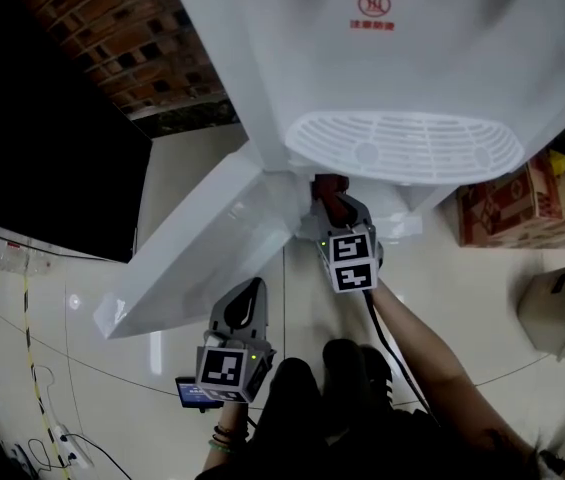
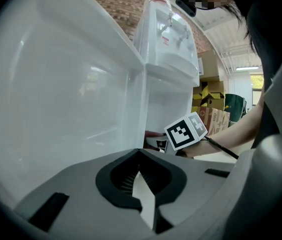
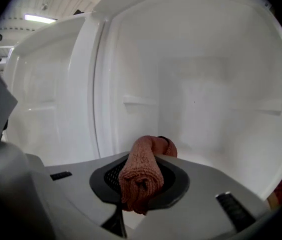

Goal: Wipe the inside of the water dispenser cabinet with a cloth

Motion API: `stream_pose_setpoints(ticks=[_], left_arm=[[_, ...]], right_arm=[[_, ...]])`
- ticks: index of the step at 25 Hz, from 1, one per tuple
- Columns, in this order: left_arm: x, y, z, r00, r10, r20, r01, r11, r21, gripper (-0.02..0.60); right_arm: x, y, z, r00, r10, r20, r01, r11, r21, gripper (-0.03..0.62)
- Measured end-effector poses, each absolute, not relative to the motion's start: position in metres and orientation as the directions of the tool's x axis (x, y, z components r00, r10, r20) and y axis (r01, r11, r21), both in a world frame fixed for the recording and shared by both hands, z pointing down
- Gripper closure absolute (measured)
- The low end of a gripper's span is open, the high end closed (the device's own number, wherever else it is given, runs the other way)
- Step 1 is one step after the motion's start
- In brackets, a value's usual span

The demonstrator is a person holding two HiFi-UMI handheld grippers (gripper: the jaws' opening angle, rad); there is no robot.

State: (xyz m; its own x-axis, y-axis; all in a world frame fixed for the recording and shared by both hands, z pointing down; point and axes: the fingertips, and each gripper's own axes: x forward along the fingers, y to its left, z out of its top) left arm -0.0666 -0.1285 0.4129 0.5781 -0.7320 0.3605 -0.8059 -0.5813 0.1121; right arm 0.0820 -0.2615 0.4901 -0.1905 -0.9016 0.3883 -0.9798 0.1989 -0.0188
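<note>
The white water dispenser (image 1: 402, 58) is seen from above, with its lower cabinet door (image 1: 212, 238) swung open to the left. My right gripper (image 1: 336, 206) reaches into the cabinet under the drip tray, shut on a rolled reddish-brown cloth (image 1: 328, 188). In the right gripper view the cloth (image 3: 141, 171) sticks out between the jaws, facing the white cabinet interior (image 3: 205, 99) with small shelf ledges. My left gripper (image 1: 253, 290) hangs lower, beside the open door, its jaws (image 2: 140, 152) shut with nothing in them. The right gripper's marker cube (image 2: 185, 130) shows at the cabinet opening.
Cardboard boxes (image 1: 512, 203) stand on the floor right of the dispenser, and a grey bin (image 1: 562, 308) lies further right. A dark screen (image 1: 32, 118) fills the left. Cables and a power strip (image 1: 62, 448) lie at bottom left. The person's legs (image 1: 352, 388) are below.
</note>
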Motion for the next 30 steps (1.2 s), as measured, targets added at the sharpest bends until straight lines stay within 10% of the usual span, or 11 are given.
stream_pose_setpoints(ticks=[17, 30], left_arm=[[-0.072, -0.126, 0.412, 0.567, -0.742, 0.357, -0.816, -0.566, 0.119, 0.597], [-0.067, -0.119, 0.409, 0.569, -0.739, 0.361, -0.812, -0.574, 0.106, 0.597]], right_arm=[[0.251, -0.201, 0.526, 0.21, -0.864, 0.458, -0.975, -0.22, 0.033, 0.514], [0.06, -0.2, 0.495, -0.277, -0.888, 0.367, -0.957, 0.288, -0.024, 0.514]])
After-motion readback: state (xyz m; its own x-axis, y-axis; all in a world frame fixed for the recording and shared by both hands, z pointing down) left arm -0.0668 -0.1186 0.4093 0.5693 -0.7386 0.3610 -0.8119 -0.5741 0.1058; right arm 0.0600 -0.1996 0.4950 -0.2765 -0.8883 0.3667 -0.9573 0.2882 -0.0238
